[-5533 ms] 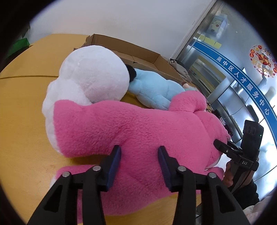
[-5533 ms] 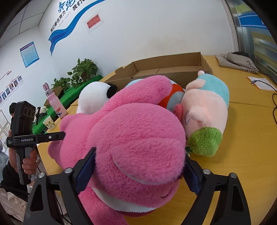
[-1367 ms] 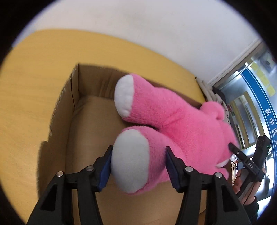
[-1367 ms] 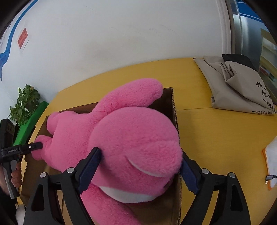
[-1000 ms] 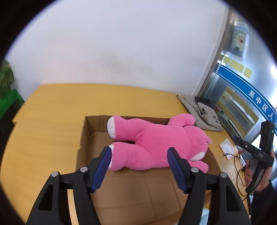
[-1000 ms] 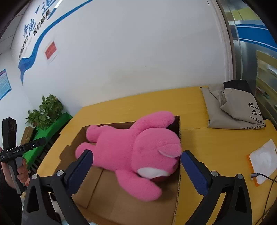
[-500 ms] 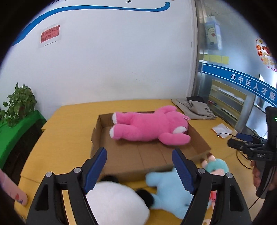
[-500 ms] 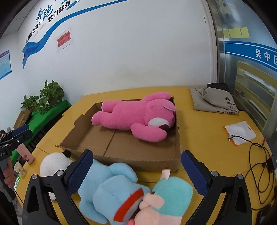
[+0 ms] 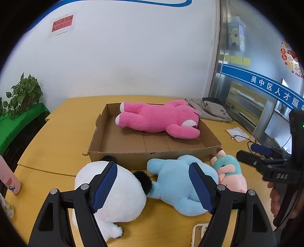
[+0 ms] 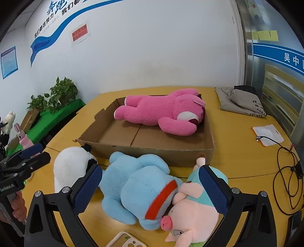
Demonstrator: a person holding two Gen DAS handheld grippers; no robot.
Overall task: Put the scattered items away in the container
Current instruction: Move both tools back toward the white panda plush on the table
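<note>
A pink plush bear (image 10: 161, 114) lies inside the cardboard box (image 10: 152, 150). The right gripper (image 10: 152, 191) hangs wide apart over the blue plush (image 10: 136, 188) and pig plush (image 10: 191, 210).

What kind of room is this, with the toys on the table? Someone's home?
More likely an office or public service centre than a home: slogan lettering on the wall, a blue sign band on glass partitions, and potted plants beside the yellow table.

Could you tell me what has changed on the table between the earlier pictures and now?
The pink plush bear, earlier gripped at its legs by the left gripper and at its head by the right gripper, was carried into the cardboard box and released. Both grippers have pulled back, open and empty. The white plush, blue plush and pig plush remain on the table in front of the box.
</note>
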